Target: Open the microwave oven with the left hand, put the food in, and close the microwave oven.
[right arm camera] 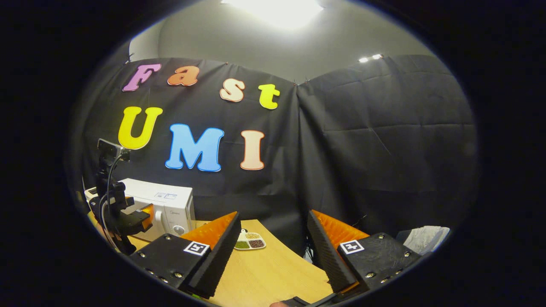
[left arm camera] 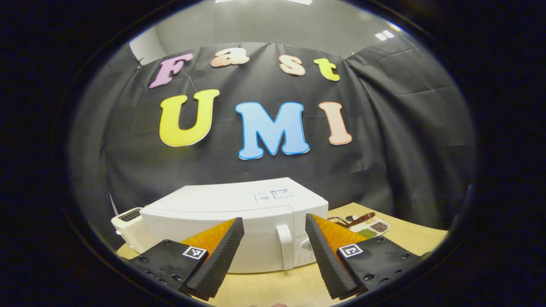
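While held low over the wooden table (left arm camera: 273,290), left gripper (left arm camera: 273,260) spread wide, nothing between the fingers (left arm camera: 217,260), aimed straight at the microwave oven (left arm camera: 239,221). Just beyond the fingertips, white oven standing on the table with door closed, vertical white handle (left arm camera: 285,246) framed in the gap between the two fingers, control knob (left arm camera: 306,244) just to the handle's right, partly hidden behind the right-hand finger. Small sticker on the oven's top. Beside the oven, on its left in the left gripper view, a cream toaster (left arm camera: 128,226), touching or nearly touching; cannot tell which. Farther right on the table, a divided white dish of food (left arm camera: 370,227) with green and brown portions in separate compartments, a dark spoon-like utensil (left arm camera: 360,219) lying just behind it. Behind everything, black cloth wall.

From the right gripper view, right gripper (right arm camera: 273,260) likewise spread wide and empty, hanging over the table edge. Past its fingertips, same divided dish (right arm camera: 249,242) resting on the wood, well apart from both fingers. Farther left, left gripper's body (right arm camera: 117,209) with a cable and a small camera on top, raised in front of the microwave oven (right arm camera: 170,207), partly covering the door. Crumpled pale cloth (right arm camera: 426,236) low at far right, off the table.
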Demonstrator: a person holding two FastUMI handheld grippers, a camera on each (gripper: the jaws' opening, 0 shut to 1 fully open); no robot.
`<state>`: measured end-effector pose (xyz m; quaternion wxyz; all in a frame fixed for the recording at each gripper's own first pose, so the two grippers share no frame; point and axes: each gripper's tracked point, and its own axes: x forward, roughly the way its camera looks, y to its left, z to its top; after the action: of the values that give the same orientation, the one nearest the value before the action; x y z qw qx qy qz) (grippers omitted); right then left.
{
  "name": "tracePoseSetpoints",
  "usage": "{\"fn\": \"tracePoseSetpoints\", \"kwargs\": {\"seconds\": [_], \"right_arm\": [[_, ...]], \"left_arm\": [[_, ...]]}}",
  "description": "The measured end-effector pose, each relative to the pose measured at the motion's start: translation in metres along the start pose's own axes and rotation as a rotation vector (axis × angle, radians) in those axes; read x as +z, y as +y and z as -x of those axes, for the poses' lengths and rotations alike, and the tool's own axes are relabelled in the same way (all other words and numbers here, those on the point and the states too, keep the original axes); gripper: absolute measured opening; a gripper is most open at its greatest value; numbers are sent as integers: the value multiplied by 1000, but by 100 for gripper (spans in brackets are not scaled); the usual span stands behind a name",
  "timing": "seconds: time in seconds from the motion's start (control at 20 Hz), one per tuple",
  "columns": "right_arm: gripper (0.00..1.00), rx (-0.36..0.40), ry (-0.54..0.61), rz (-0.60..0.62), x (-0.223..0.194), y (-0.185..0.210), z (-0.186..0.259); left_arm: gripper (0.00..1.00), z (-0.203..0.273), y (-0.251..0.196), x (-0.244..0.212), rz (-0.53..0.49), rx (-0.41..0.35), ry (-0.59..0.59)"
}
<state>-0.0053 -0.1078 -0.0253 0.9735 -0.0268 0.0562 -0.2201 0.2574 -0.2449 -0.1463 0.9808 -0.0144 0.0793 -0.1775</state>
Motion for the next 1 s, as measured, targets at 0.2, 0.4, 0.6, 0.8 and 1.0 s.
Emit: {"fn": "tracePoseSetpoints", "kwargs": {"seconds": [0.2,0.4,0.6,0.8,1.0], "right_arm": [[95,-61,1,33,2,-11,7],[95,-107,18,56,0,-20,17],[95,-137,27,79,-1,-24,27],[95,-157,32,84,-6,-28,36],[95,-157,32,92,-5,-28,40]], "left_arm": [[96,-28,-7,-34,1,-7,74],[96,-45,-12,-62,-9,-8,132],[88,-54,-19,-75,-28,-25,153],[78,-66,-28,-74,-56,-35,148],[54,-77,-21,-75,-70,-7,159]]}}
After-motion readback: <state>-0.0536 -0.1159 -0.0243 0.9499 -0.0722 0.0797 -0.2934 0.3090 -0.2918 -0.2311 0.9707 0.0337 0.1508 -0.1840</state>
